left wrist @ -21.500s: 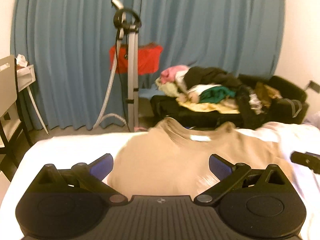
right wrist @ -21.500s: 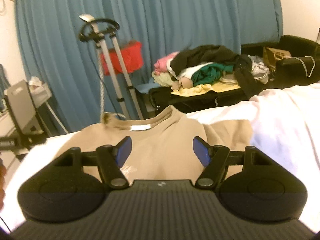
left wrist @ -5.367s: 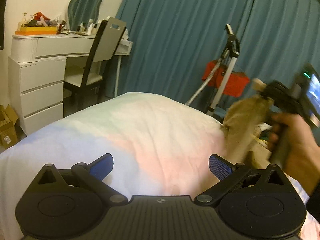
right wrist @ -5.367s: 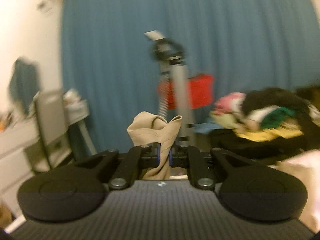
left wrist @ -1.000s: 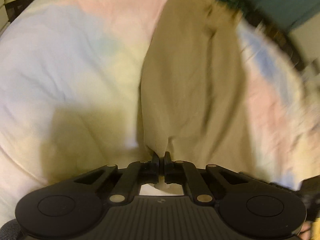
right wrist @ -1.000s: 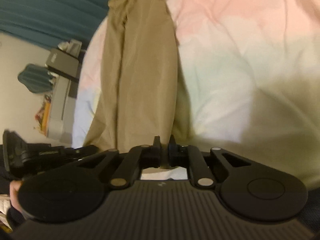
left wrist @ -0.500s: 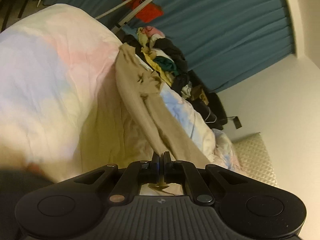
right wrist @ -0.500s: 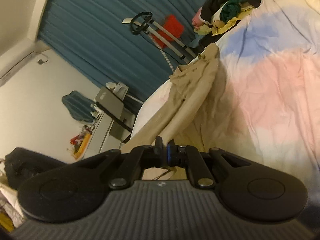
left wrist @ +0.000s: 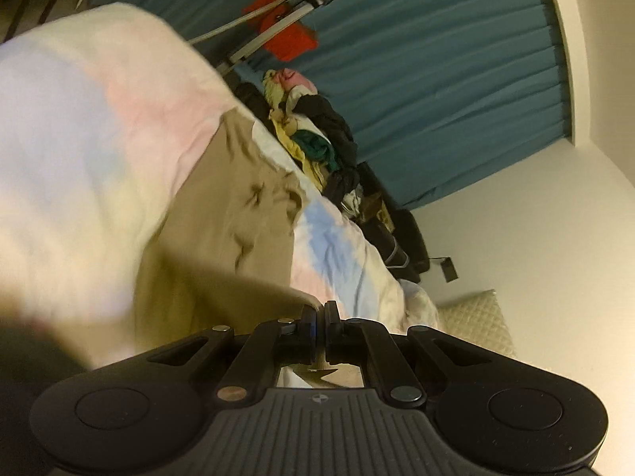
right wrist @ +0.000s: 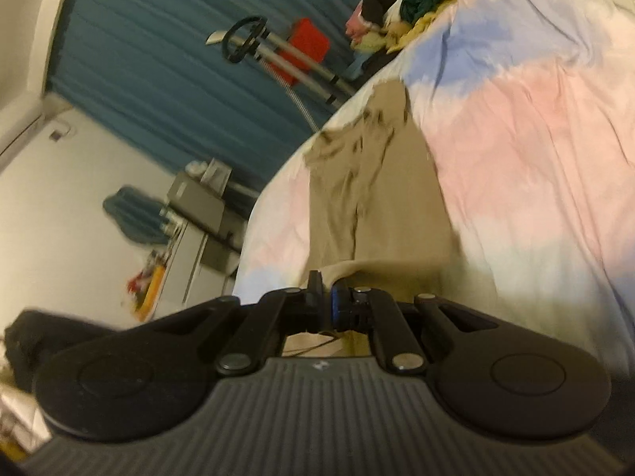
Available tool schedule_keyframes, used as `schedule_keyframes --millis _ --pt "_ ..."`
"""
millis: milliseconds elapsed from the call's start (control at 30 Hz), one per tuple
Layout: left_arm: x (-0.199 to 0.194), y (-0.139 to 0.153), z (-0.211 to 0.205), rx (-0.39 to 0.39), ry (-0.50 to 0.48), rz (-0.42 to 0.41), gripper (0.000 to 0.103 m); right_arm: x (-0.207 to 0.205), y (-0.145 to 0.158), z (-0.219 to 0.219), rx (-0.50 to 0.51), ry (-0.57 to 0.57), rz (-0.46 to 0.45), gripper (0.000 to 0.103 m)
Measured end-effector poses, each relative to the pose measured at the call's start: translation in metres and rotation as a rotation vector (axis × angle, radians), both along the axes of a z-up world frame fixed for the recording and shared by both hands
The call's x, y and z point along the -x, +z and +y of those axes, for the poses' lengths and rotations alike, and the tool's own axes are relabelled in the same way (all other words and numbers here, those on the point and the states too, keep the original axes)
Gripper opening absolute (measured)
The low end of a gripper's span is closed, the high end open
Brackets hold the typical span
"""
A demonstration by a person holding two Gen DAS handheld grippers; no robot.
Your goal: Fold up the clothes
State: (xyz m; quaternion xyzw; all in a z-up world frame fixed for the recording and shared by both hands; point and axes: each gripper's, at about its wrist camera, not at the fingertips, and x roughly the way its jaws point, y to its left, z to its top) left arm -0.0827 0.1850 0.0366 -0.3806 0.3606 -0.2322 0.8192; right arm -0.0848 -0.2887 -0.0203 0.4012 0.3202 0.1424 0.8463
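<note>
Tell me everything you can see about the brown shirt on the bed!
The tan shirt looks like soft, plain, wrinkly cloth. It lies stretched in a long strip across the pastel bedspread, bunched and creased at its far end. Its near edge is lifted off the bed. The left gripper and the right gripper are each shut on that edge, pinching the cloth between their fingers. Nothing else touches it.

Teal curtain (left wrist: 436, 59) (pleated), red bag (right wrist: 307, 45), steamer stand (right wrist: 278, 55).

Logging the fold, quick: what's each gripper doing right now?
Left gripper: shut on the shirt.
Right gripper: shut on the shirt too.
</note>
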Motion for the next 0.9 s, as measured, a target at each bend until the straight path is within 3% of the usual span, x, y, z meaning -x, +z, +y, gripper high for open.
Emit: schedule_keyframes --millis 167,367,533,800,900 --pt "-0.090 0.002 -0.029 -0.151 0.077 -0.035 0.004 -0.086 0.001 0.003 0.043 -0.071 -0.002 0.008" --pt "-0.176 -0.018 -0.065 -0.313 0.165 -0.068 0.004 -0.174 -0.028 0.015 0.142 -0.123 -0.021 0.008" --pt "-0.217 -0.056 -0.089 -0.476 0.202 -0.117 0.004 -0.215 -0.067 0.024 0.211 -0.120 -0.053 0.008" --pt "-0.276 -0.121 -0.107 -0.633 0.187 -0.090 0.004 -0.263 -0.115 0.046 0.391 -0.055 -0.060 0.008" --pt "-0.286 -0.135 -0.106 -0.639 0.182 -0.049 0.005 -0.271 -0.122 0.052 0.422 -0.043 -0.052 0.008"
